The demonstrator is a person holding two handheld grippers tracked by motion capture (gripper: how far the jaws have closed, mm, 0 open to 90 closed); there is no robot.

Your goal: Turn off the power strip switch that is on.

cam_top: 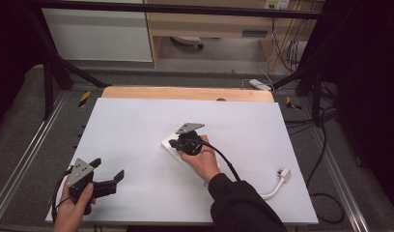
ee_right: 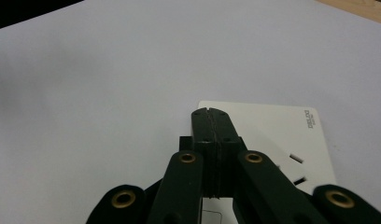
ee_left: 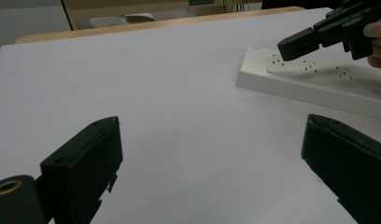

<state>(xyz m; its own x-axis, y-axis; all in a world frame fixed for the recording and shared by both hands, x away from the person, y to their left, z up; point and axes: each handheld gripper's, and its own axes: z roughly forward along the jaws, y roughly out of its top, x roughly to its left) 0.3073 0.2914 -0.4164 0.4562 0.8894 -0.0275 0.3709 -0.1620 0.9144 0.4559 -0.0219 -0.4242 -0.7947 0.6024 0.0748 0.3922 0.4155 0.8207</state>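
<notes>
A white power strip (cam_top: 175, 155) lies flat near the middle of the white table, mostly covered by the person's right hand. My right gripper (cam_top: 173, 143) is shut with nothing between its jaws, and its tips (ee_right: 210, 114) sit over the end of the strip (ee_right: 272, 130) near its outer sockets. I cannot tell whether they touch it. My left gripper (cam_top: 107, 168) is held open above the table's front left, well apart from the strip. In the left gripper view its wide jaws (ee_left: 212, 126) frame bare table, with the strip (ee_left: 319, 86) and the right gripper (ee_left: 303, 44) at the upper right.
A white plug (cam_top: 283, 173) with its cable (cam_top: 272, 192) lies loose at the table's right front. The white board (cam_top: 137, 121) rests on a wooden top, with metal frame rails on both sides and black cables on the floor to the right.
</notes>
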